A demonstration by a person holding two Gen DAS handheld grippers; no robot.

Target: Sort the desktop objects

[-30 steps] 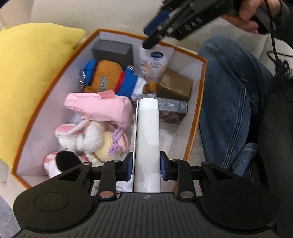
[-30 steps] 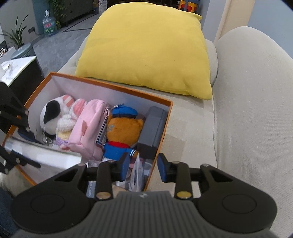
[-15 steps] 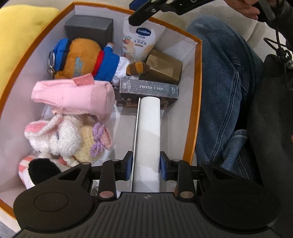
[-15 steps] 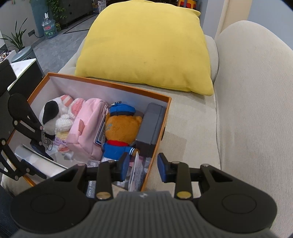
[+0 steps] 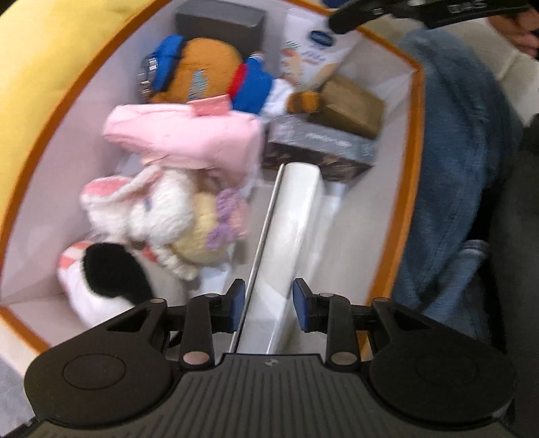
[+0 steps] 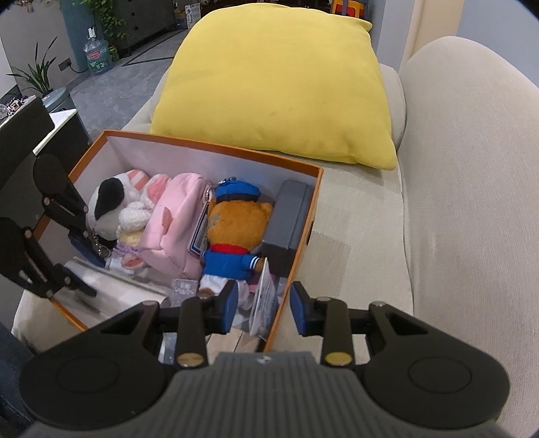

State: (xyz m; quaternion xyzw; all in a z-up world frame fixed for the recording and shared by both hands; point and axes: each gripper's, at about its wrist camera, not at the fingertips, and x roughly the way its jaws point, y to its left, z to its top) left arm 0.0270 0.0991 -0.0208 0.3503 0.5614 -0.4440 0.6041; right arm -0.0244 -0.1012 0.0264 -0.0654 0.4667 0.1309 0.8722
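Beige sofa (image 6: 454, 202) carries a yellow cushion (image 6: 276, 84) and, just in front of it, an orange-rimmed box (image 5: 416, 141) with white inner walls. A person's leg in blue jeans (image 5: 458, 168) lies just beside the box's right wall.

Box contents, left wrist view: pink pouch (image 5: 188, 134) near centre; orange bear in blue cap and jacket (image 5: 202, 77) behind it; white rabbit plush (image 5: 161, 215) and black-and-white plush (image 5: 107, 276) toward the near left corner; dark grey box (image 5: 219, 20), lotion pack (image 5: 313, 50), brown carton (image 5: 350, 104) and dark card box (image 5: 320, 148) at the far end.

White flat box (image 5: 289, 242): long axis runs straight away from the camera, far end down inside the orange-rimmed box, close to the card box.

Left gripper (image 5: 268, 305) points straight down into the box; pads sit at the white box's sides, whether pressing cannot be told.

Right gripper (image 6: 261, 311) is angled down over the box's corner, jaws narrow, straddling the box wall without touching it.
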